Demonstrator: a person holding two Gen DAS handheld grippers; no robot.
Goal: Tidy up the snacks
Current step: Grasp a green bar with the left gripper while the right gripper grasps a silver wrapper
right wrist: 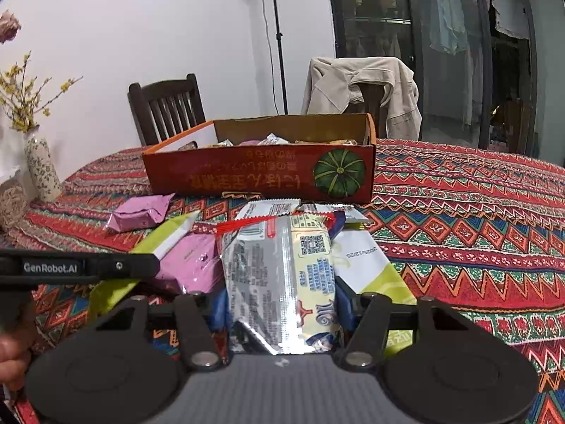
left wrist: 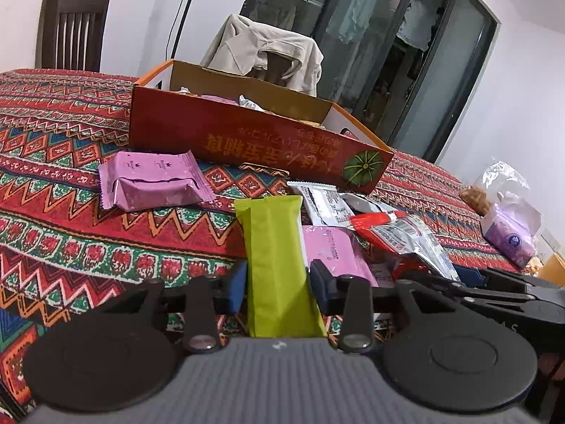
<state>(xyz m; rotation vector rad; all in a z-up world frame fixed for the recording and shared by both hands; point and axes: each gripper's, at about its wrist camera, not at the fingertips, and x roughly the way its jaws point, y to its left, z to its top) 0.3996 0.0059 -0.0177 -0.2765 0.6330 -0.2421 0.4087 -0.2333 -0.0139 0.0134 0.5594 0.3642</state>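
Grippers both pinch snacks: left gripper [left wrist: 279,284] a green pack [left wrist: 279,265], right gripper [right wrist: 280,304] a silver pack [right wrist: 279,282]; box [right wrist: 261,173] ahead.

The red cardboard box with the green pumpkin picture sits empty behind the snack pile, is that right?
Not empty. The right wrist view shows the red cardboard box already holding several wrapped snacks. It does sit behind the snack pile.

Red snack box [right wrist: 261,173] open, at 12 o'clock, part-filled with wrappers. Purple pack [left wrist: 155,183] flat at 10 o'clock, apart from pile. Green bar [left wrist: 279,265] and silver-red pack [right wrist: 282,282] lifted above pink pack [right wrist: 190,261].
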